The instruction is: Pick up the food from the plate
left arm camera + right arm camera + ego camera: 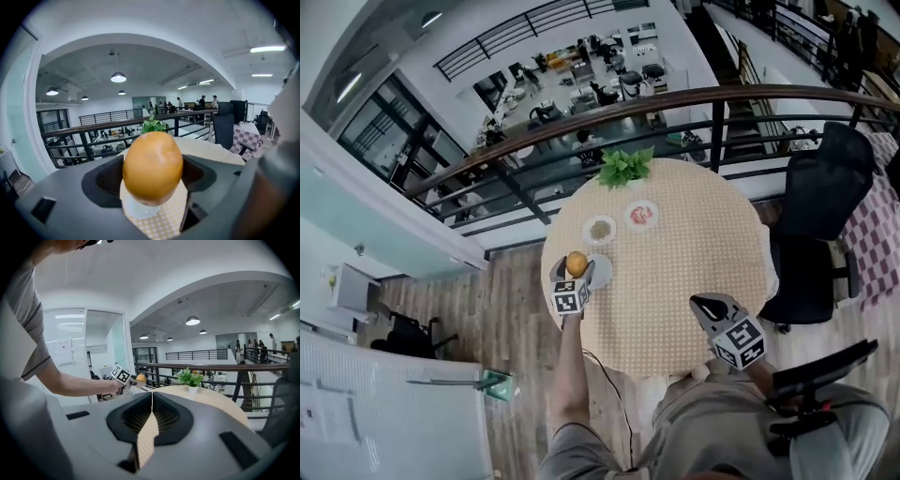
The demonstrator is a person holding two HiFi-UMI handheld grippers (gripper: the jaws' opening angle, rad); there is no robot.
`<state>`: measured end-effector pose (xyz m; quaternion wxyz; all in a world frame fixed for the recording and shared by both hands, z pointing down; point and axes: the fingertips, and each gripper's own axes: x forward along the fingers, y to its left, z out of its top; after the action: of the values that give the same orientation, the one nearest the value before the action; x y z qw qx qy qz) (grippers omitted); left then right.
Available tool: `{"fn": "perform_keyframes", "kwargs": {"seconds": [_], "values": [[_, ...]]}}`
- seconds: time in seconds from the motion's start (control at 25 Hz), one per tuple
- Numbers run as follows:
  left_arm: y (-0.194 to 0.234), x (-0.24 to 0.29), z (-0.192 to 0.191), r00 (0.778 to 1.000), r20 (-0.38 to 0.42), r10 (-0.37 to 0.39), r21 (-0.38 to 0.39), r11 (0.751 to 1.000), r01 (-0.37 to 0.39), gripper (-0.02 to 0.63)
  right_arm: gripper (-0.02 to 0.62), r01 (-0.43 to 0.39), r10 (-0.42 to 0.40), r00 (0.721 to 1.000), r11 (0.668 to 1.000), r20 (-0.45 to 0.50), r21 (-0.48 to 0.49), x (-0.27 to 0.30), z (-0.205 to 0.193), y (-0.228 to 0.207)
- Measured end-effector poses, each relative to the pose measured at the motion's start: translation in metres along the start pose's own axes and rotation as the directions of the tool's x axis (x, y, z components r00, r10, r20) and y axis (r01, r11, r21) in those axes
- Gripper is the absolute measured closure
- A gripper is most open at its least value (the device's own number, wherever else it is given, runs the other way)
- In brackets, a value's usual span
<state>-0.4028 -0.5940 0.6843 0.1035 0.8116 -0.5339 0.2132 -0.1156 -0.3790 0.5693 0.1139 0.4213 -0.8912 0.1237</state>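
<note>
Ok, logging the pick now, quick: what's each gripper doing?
Left gripper: closed on the orange fruit, lifted off the table.
Right gripper: shut, holding nothing.

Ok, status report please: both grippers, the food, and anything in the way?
Left gripper shut on the orange food, held over the white plate. Right gripper shut, empty. Nothing seen in the way.

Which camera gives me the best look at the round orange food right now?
Left gripper view: the round orange food fills the centre, clamped in the left claw. Head view shows it small at that claw's tip; right gripper view shows only a distant speck.
</note>
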Motion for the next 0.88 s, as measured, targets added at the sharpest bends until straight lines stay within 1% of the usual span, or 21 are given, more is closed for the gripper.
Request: {"fn": "perform_keyframes", "kwargs": {"seconds": [0.16,0.28,0.48,0.6,0.76,0.8,0.88], "values": [[-0.036,-0.051,0.044,0.99,0.138,0.002,-0.014,1.0,0.0,0.233,0.58,-0.024,0.025,0.999,1.0,0.045,-0.014,0.003,0.018,0.002],[-0.059,-0.098,0.071,0.971,0.237,0.009,-0.028,1.0,-0.003,0.233,0.58,-0.039,0.041,0.997,0.999,0.071,-0.025,0.003,0.033,0.006],[-0.09,-0.176,0.103,0.921,0.387,0.051,-0.054,0.998,-0.032,0.233,0.58,-0.044,0.047,0.993,0.999,0.107,-0.032,0.003,0.049,0.008],[-0.104,-0.222,0.114,0.883,0.463,0.07,-0.065,0.997,-0.045,0.233,0.58,-0.051,0.055,0.992,0.998,0.115,-0.037,0.0,0.052,0.013],[-0.125,-0.276,0.122,0.84,0.536,0.086,-0.065,0.996,-0.06,0.233,0.58,-0.078,0.084,0.988,0.996,0.126,-0.054,-0.004,0.056,0.025],[-0.13,-0.287,0.123,0.832,0.548,0.093,-0.068,0.995,-0.066,0.233,0.58,-0.082,0.089,0.987,0.995,0.134,-0.058,-0.006,0.058,0.028],[-0.14,-0.301,0.12,0.823,0.558,0.105,-0.07,0.994,-0.079,0.233,0.58,-0.089,0.098,0.983,0.994,0.153,-0.066,-0.01,0.063,0.031]]}}
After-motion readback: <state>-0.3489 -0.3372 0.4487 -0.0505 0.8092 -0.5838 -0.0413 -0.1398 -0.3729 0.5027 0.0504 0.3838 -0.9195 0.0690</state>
